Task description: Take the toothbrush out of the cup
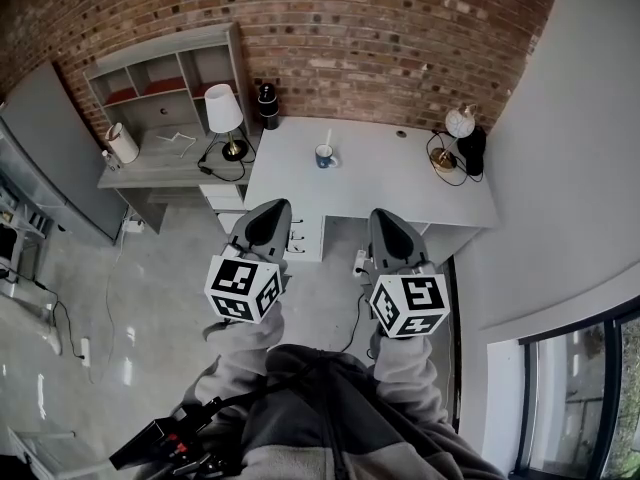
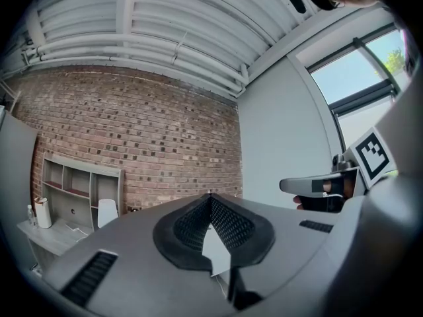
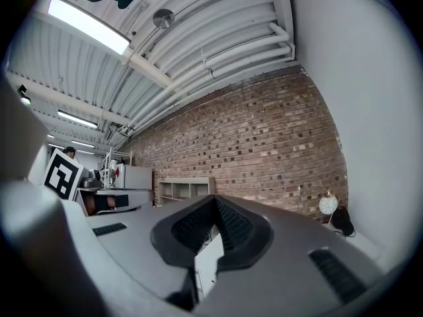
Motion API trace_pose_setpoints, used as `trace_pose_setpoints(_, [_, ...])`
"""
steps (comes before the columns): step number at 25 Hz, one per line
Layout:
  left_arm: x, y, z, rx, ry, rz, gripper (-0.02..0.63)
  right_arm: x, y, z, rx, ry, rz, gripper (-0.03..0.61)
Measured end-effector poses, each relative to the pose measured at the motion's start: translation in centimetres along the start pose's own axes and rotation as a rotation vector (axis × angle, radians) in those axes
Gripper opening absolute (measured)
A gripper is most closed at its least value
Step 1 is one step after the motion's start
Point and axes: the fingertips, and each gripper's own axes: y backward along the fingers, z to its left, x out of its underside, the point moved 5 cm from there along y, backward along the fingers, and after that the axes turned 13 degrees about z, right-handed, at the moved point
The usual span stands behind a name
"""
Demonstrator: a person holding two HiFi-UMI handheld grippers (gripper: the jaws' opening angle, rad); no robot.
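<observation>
Right gripper (image 1: 385, 215) shut; lamp (image 1: 224, 118), globe (image 1: 459, 123) flank cup (image 1: 325, 156).

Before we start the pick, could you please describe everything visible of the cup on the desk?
The cup is small and blue with a pale inside; its material cannot be told. It stands upright on the white desk, toward the back left. A pale toothbrush sticks up out of it; nothing else touches it.
</observation>
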Motion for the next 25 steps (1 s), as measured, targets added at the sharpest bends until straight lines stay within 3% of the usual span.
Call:
trace_pose_setpoints(5, [1.1, -1.2, -0.8, -0.01, 0.009, 0.008, -0.009, 1.0, -0.1, -0.6, -0.066, 0.018, -0.041, 0.0])
trace_pose_setpoints(14, [3.2, -2.5, -0.9, -0.021, 0.032, 0.044, -0.009, 3.3, -1.0, -1.7, -0.103, -0.011, -0.029, 0.0])
trace_pose_setpoints(25, [3.1, -10.7, 3.0, 0.038, 0.045, 0.041, -0.009, 3.2, -7.8, -4.9, -0.059, -0.005, -0.014, 0.0])
